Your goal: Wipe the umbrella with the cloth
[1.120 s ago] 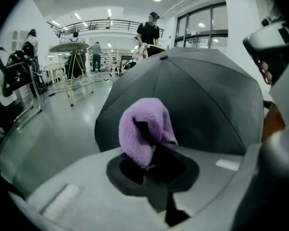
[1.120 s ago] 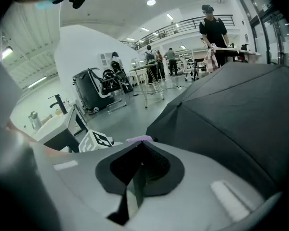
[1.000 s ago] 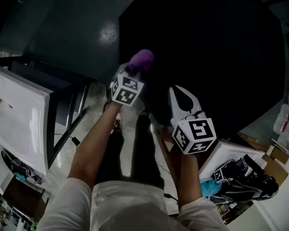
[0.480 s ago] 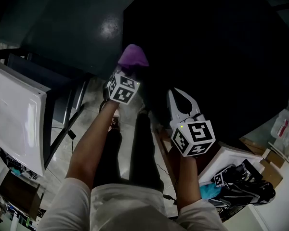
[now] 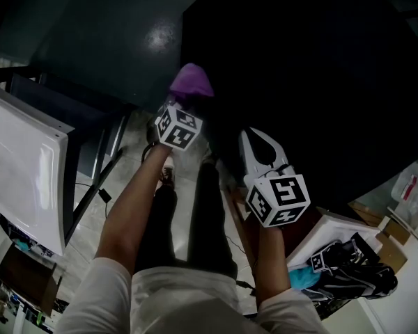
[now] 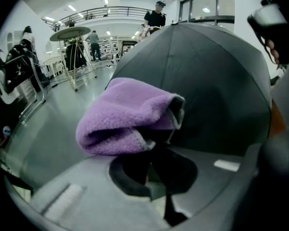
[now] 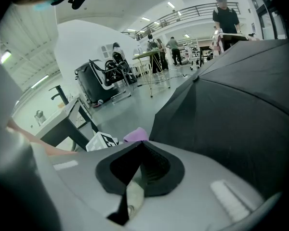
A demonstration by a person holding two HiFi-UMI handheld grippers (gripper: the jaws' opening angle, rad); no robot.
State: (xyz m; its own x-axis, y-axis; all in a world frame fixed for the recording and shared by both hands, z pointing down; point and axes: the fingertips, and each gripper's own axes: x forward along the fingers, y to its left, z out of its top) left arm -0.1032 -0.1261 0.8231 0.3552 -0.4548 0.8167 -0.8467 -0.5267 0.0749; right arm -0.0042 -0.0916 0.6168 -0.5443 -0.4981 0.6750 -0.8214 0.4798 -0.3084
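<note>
A large black open umbrella (image 5: 306, 82) fills the upper right of the head view. My left gripper (image 5: 186, 101) is shut on a folded purple cloth (image 5: 191, 81), which sits at the umbrella's left edge. In the left gripper view the cloth (image 6: 127, 117) bulges over the jaws, with the umbrella canopy (image 6: 212, 81) just behind it. My right gripper (image 5: 255, 135) is shut, its tip over the umbrella's near edge. The right gripper view shows the canopy (image 7: 241, 105) close above the jaws and the cloth (image 7: 136, 134) beyond. I cannot tell whether this gripper pinches the rim.
A white table (image 5: 21, 179) stands at the left over a dark frame. A white box (image 5: 327, 228) with a black gripper-like device lies at the lower right. The grey floor (image 5: 104, 40) stretches beyond. People and racks stand far off in both gripper views.
The cloth and my left gripper have shifted a little to the left along the umbrella's edge. My right gripper has hardly moved.
</note>
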